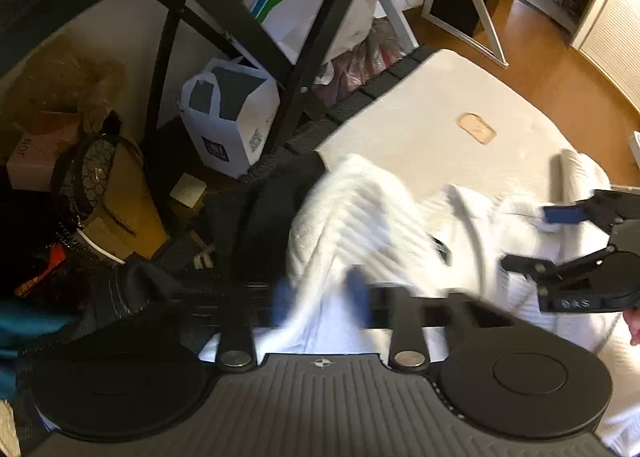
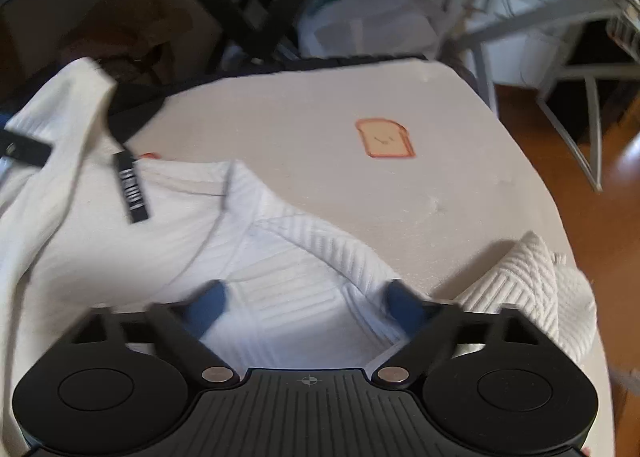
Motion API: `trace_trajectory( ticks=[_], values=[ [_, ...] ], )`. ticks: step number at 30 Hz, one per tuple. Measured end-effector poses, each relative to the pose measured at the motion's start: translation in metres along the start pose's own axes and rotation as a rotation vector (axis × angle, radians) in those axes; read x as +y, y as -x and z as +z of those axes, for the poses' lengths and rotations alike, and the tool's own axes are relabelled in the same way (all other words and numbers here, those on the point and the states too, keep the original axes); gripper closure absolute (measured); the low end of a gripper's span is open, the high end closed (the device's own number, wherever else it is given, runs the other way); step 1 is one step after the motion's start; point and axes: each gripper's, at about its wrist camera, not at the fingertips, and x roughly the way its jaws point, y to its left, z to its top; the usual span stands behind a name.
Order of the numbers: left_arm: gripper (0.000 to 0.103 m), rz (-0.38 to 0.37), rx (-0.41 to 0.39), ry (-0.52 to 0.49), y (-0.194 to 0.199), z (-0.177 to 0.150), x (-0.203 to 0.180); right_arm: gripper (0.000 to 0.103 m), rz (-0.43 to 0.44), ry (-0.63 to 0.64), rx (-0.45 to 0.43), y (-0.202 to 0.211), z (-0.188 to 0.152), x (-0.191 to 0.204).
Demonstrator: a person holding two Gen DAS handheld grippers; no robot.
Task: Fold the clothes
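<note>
Both claws work a white ribbed sweater (image 2: 168,241) lying on the near surface (image 2: 320,105): left claw (image 1: 320,293) clamped on cloth, right claw (image 2: 308,305) apart, should pinch the hem squarely.

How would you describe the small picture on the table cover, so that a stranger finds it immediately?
Start from the pale cover on the table, beyond the white ribbed garment. On its bare part lies a small toast picture: a tan bread slice with a brown crust outline. It is the only coloured drawing fully visible there.
</note>
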Motion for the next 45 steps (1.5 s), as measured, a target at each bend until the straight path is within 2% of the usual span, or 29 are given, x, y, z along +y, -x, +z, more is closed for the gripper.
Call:
trace_trajectory(
  ticks=[2,4,6,8,9,10,12,14,16,18,20,21,22,23,26,28,30,31,33,34,35,38,42,45],
  values=[
    [0.091,-0.028,-0.012,-0.04,0.014,-0.011,-0.011,0.069,0.017,0.037,0.017,0.008,-0.003,0.002],
    [0.091,-0.067,0.017,-0.105,0.021,-0.026,-0.023,0.073,0.032,0.05,0.043,0.014,-0.002,0.0],
    [0.091,-0.092,0.053,-0.157,0.024,-0.04,-0.033,0.063,0.015,0.04,0.038,0.018,0.001,-0.003],
    [0.091,-0.109,0.065,-0.162,0.025,-0.05,-0.037,0.007,-0.042,0.042,-0.037,0.019,0.005,-0.004],
    [0.091,-0.115,0.07,-0.148,0.025,-0.053,-0.037,0.001,-0.069,0.046,-0.071,0.019,0.007,-0.004],
    [0.091,-0.119,0.072,-0.13,0.026,-0.056,-0.037,0.002,-0.088,0.062,-0.08,0.015,0.01,-0.004],
    [0.091,-0.12,0.072,-0.09,0.027,-0.059,-0.035,0.002,-0.078,0.087,-0.024,-0.002,0.015,-0.004],
    [0.091,-0.115,0.07,-0.063,0.028,-0.062,-0.034,0.004,-0.031,0.075,0.037,-0.013,0.016,-0.004],
    [0.091,-0.105,0.067,-0.039,0.031,-0.065,-0.033,0.009,0.009,0.041,0.03,-0.013,0.011,-0.005],
    [0.091,-0.08,0.058,-0.029,0.032,-0.066,-0.032,0.018,0.031,0.054,0.018,-0.009,0.005,-0.002],
    [0.092,-0.022,0.046,-0.02,0.035,-0.064,-0.032,0.031,0.063,0.093,0.023,-0.004,0.002,0.001],
    [0.092,0.017,0.029,0.001,0.04,-0.065,-0.031,0.033,0.081,0.115,0.029,-0.002,0.002,0.003],
    [0.092,0.056,0.012,0.022,0.045,-0.065,-0.031,0.031,0.106,0.146,0.054,-0.002,0.003,0.005],
    [0.093,0.095,-0.005,0.043,0.05,-0.066,-0.031,0.022,0.131,0.178,0.079,-0.002,0.005,0.007],
    [0.093,0.164,-0.053,0.161,0.068,-0.071,-0.023,0.005,0.174,0.231,0.107,-0.006,0.009,0.007],
    [0.093,0.189,-0.08,0.236,0.08,-0.076,-0.019,0.001,0.156,0.237,0.098,-0.013,0.008,0.005],
    [0.093,0.21,-0.109,0.291,0.093,-0.08,-0.019,0.001,0.148,0.263,0.062,-0.015,0.005,0.01],
    [0.094,0.219,-0.128,0.312,0.099,-0.079,-0.021,0.007,0.15,0.258,0.051,-0.014,0.004,0.01],
    [0.094,0.246,-0.192,0.347,0.118,-0.076,-0.024,0.035,0.15,0.232,0.029,-0.007,0.005,0.009],
    [0.094,0.262,-0.228,0.363,0.129,-0.074,-0.026,0.066,0.159,0.207,0.038,-0.003,0.006,0.009],
    [0.094,0.28,-0.268,0.384,0.139,-0.072,-0.028,0.093,0.175,0.172,0.052,0.001,0.007,0.007],
    [0.094,0.319,-0.397,0.502,0.176,-0.069,-0.025,0.093,0.296,-0.052,0.144,0.013,0.017,-0.01],
    [0.094,0.366,-0.498,0.611,0.223,-0.064,-0.017,0.094,0.352,-0.28,0.057,0.061,0.034,-0.03],
    [0.094,0.427,-0.597,0.551,0.264,-0.057,-0.027,0.094,0.407,-0.351,-0.066,0.117,0.049,-0.041]
  ],
)
